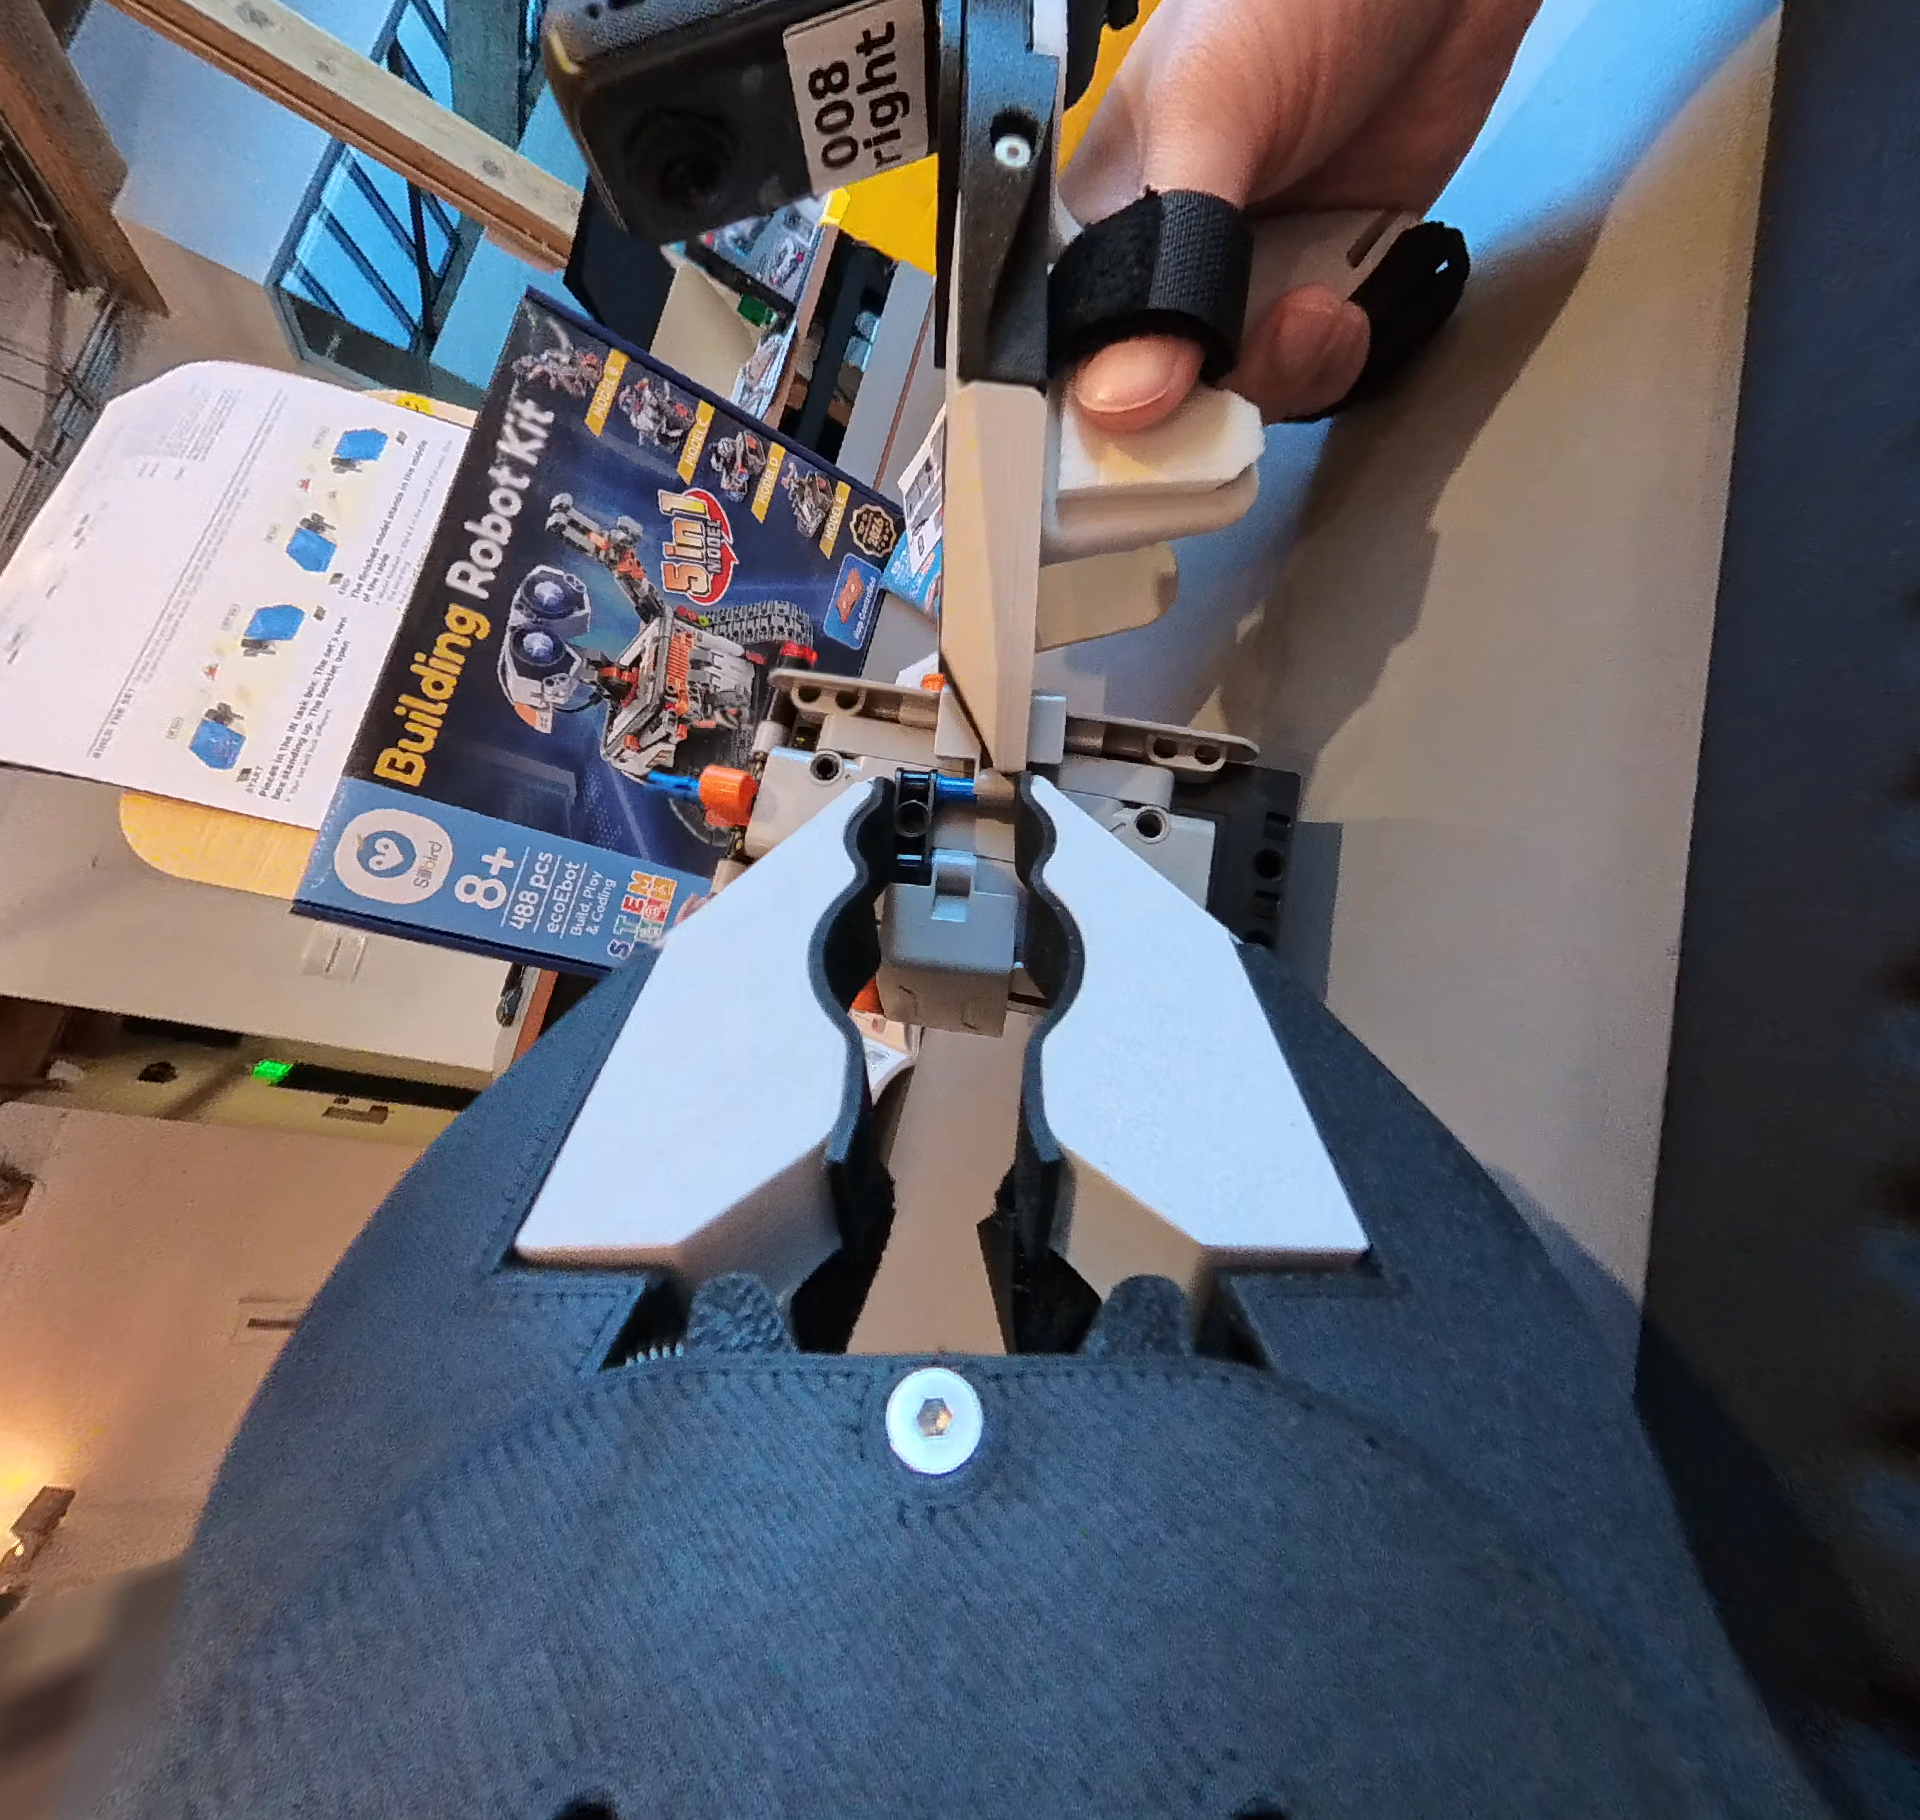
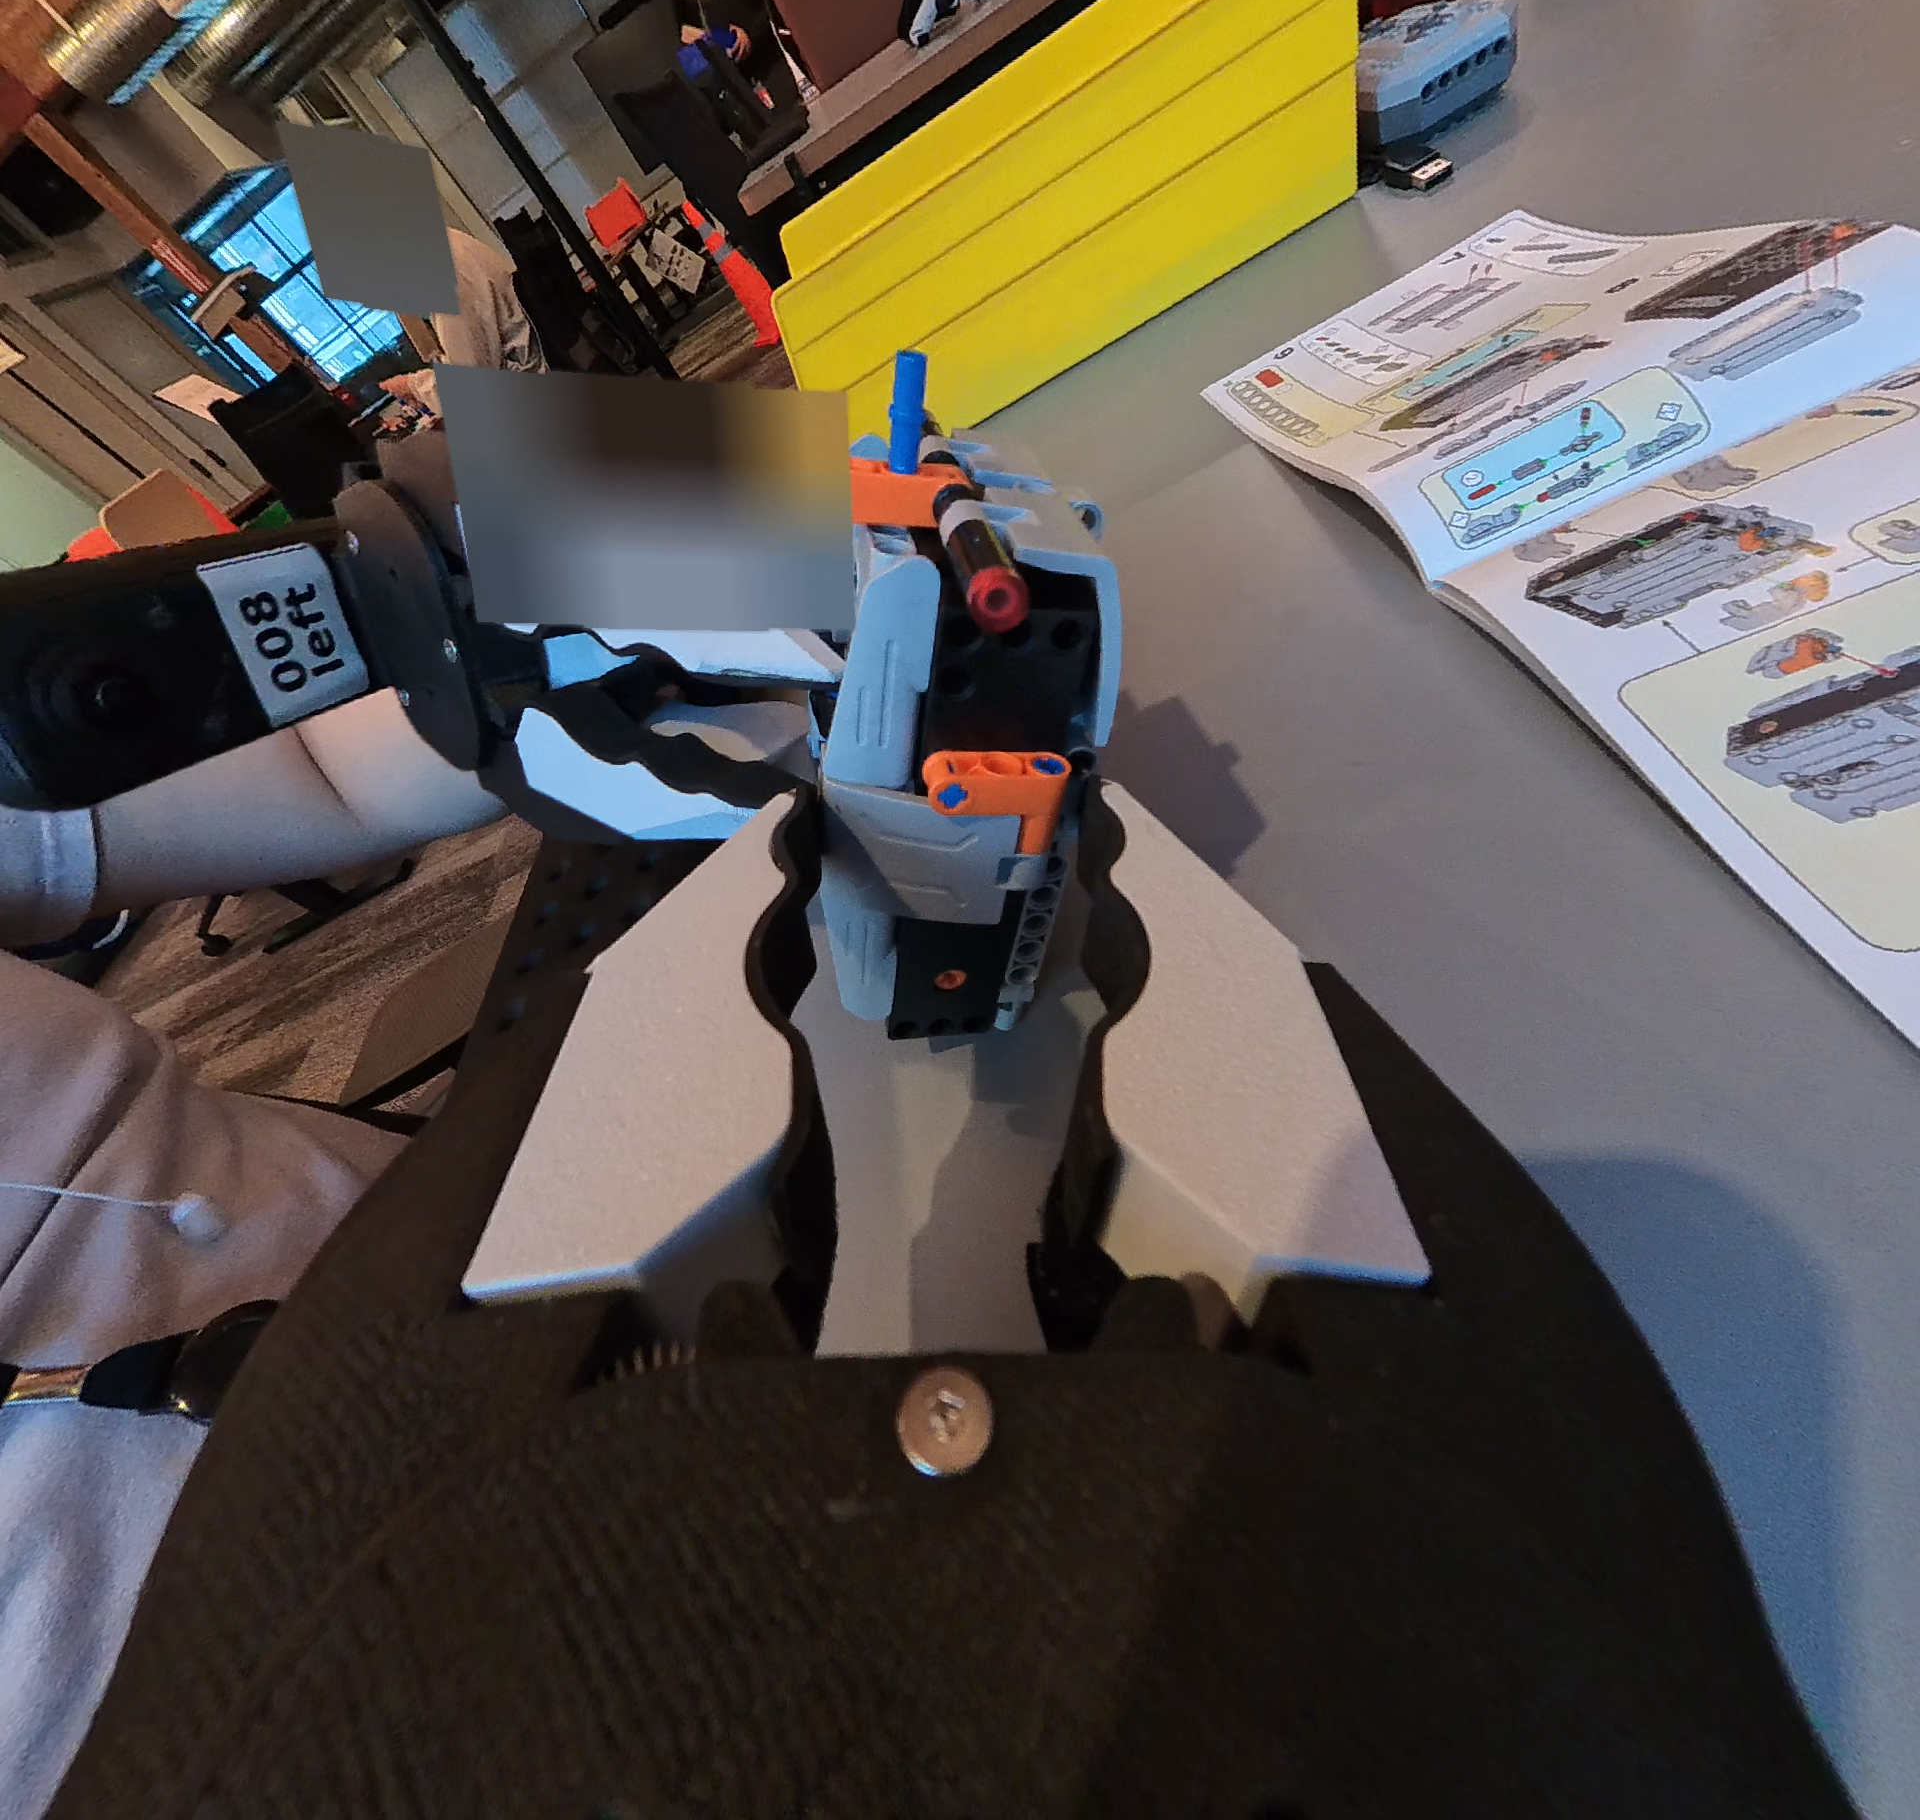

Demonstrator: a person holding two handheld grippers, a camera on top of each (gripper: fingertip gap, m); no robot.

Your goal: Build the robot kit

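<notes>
Both my grippers, left gripper (image 1: 951, 814) and right gripper (image 2: 945, 825), pinch the half-built robot model (image 2: 966, 731) above the grey table (image 2: 1455, 939); many parts remain unattached, I judge.

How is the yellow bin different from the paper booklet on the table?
The yellow bin stands tall with walls; the booklet lies flat and open. The bin is plain yellow; the booklet is white, covered in pictures. The bin sits farther back than the booklet. Both rest on the grey table.

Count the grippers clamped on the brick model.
2. The left gripper closes on the grey block end of the brick model; the right gripper clamps its lower sides. No other gripper shows.
</notes>
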